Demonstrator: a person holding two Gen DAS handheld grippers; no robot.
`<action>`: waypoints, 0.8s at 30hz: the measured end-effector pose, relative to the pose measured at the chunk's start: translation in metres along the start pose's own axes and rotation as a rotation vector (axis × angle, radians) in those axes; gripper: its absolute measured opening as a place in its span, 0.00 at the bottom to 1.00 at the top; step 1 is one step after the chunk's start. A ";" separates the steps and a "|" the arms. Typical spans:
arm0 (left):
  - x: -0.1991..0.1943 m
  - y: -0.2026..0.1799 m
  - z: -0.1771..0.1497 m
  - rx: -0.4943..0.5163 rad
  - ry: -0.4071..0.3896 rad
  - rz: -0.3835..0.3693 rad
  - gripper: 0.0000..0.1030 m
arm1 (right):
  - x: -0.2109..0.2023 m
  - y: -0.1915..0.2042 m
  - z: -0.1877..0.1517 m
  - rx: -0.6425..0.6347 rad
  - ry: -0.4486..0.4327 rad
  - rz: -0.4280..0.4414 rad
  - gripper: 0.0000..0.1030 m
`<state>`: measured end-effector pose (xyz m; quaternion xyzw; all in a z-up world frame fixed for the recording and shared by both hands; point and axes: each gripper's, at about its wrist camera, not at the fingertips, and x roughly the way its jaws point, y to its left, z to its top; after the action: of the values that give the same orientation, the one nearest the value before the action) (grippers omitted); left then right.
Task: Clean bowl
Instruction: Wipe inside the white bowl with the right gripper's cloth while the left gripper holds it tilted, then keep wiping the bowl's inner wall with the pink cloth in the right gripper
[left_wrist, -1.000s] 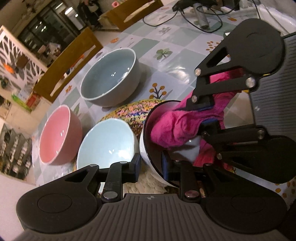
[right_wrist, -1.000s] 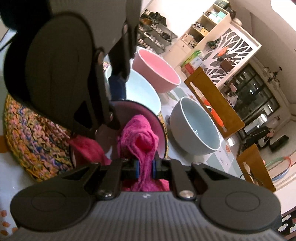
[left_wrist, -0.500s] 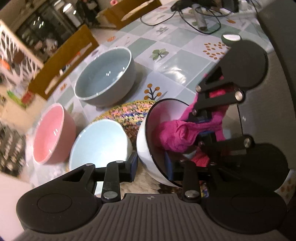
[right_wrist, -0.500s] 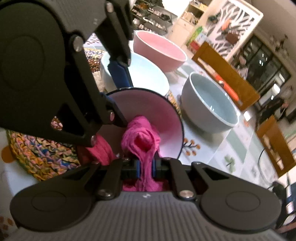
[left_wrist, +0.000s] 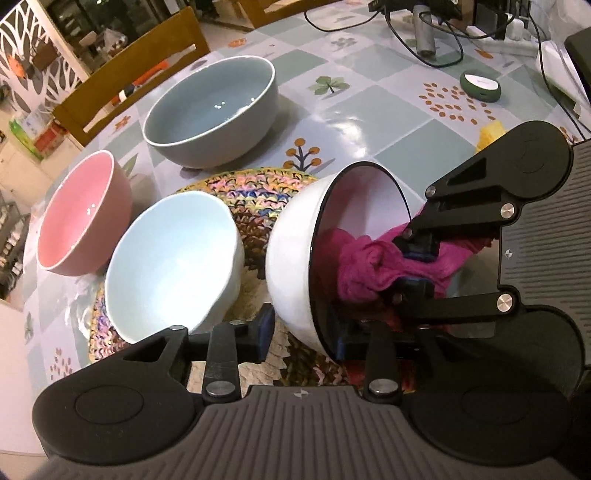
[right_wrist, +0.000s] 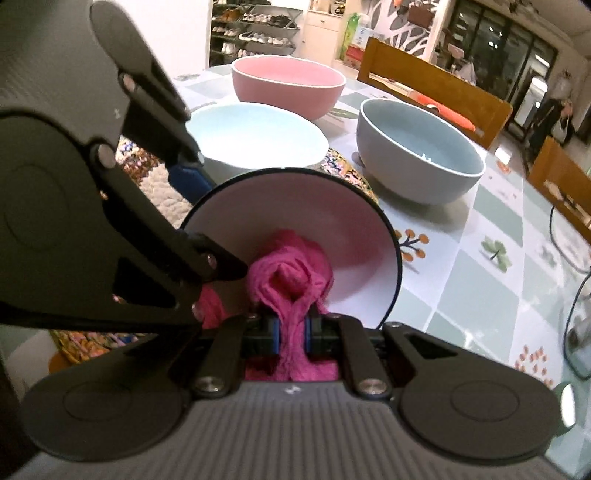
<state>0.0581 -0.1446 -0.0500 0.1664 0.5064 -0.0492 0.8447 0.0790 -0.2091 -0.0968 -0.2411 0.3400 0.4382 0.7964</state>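
Observation:
A white bowl (left_wrist: 291, 258) with a dark rim is tipped on its side above the woven mat (left_wrist: 255, 192). My left gripper (left_wrist: 303, 338) straddles its lower rim, one finger outside the wall and one inside. Its jaws are closing and hold the wall between them. My right gripper (right_wrist: 291, 328) is shut on a bunched magenta cloth (right_wrist: 291, 269), which presses against the inside of the white bowl (right_wrist: 351, 236). In the left wrist view the right gripper (left_wrist: 413, 267) reaches into the bowl's mouth from the right with the cloth (left_wrist: 369, 266).
On the mat beside the white bowl sits a light blue bowl (left_wrist: 173, 266). A pink bowl (left_wrist: 77, 214) and a grey-blue bowl (left_wrist: 210, 110) stand on the tiled tablecloth behind. Wooden chairs (left_wrist: 129, 70) line the far edge. Cables and a small green puck (left_wrist: 480, 85) lie at the back right.
Both wrists have rolled, so the table looks more level in both views. The cloth has slid across the inside of the bowl with the right gripper. The bowl stays in the left grip.

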 end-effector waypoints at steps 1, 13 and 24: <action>0.000 0.000 -0.001 0.001 -0.004 0.002 0.29 | 0.000 -0.001 0.000 0.009 -0.003 0.008 0.12; -0.017 0.004 0.000 0.004 0.001 0.037 0.25 | -0.016 0.006 -0.005 0.081 -0.029 0.106 0.11; -0.022 0.010 -0.003 0.025 0.034 0.049 0.24 | -0.042 0.007 -0.017 0.180 -0.063 0.184 0.12</action>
<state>0.0474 -0.1365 -0.0295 0.1900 0.5160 -0.0317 0.8347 0.0510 -0.2395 -0.0774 -0.1227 0.3735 0.4844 0.7815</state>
